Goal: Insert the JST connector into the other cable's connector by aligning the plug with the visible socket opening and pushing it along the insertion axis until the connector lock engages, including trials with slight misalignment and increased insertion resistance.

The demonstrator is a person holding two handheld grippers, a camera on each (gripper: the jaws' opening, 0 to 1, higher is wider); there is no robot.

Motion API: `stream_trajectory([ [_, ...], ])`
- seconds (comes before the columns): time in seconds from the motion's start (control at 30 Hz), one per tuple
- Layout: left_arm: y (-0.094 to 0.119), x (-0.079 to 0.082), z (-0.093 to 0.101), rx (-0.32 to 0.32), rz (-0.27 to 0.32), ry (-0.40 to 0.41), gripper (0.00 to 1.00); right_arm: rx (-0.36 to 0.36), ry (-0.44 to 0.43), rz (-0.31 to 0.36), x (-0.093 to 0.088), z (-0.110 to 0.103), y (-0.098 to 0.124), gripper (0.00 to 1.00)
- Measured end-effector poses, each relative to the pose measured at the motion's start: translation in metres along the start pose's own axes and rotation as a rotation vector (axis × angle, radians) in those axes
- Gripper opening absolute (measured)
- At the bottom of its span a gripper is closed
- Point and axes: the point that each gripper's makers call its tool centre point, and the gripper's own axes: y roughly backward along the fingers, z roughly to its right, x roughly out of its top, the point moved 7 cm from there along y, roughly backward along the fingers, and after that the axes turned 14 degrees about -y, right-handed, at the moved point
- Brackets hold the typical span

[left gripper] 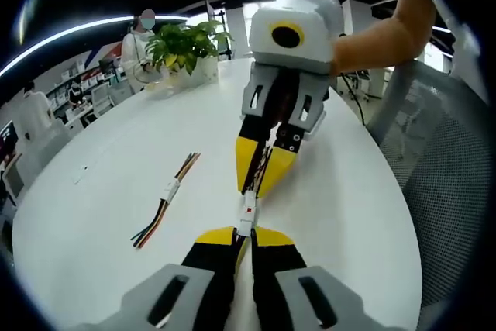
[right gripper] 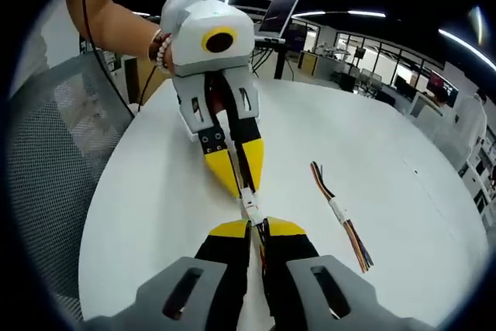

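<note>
Over the white table [left gripper: 353, 215] my two grippers face each other tip to tip. My left gripper [left gripper: 244, 236] is shut on a thin cable, and so is my right gripper [right gripper: 260, 228]. Between the two sets of yellow fingertips sits a small white JST connector [left gripper: 247, 212], also seen from the other side as the white connector [right gripper: 250, 205]. In the left gripper view the right gripper [left gripper: 262, 170] comes down from above, shut on dark wires. In the right gripper view the left gripper [right gripper: 239, 176] does the same. Whether the two halves are fully seated I cannot tell.
A second multicoloured cable with a white joint [left gripper: 167, 195] lies on the table [right gripper: 155, 207] beside the grippers, shown as the spare cable [right gripper: 341, 215]. A potted plant [left gripper: 186, 46] stands at the far edge, a person behind it. A mesh chair [left gripper: 446, 160] borders the table.
</note>
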Motion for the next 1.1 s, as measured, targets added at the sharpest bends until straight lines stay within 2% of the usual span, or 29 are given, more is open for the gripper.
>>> stream_trajectory([
  [0.6, -0.0026, 0.0022, 0.0032, -0.005, -0.015, -0.047, 0.0, -0.022, -0.027, -0.065, -0.0041, 0.0023, -0.0059, 0.03],
  [1.1, -0.008, 0.0049, 0.0092, -0.037, -0.043, -0.139, 0.0, -0.019, -0.038, -0.126, -0.0071, 0.0018, -0.0094, 0.03],
])
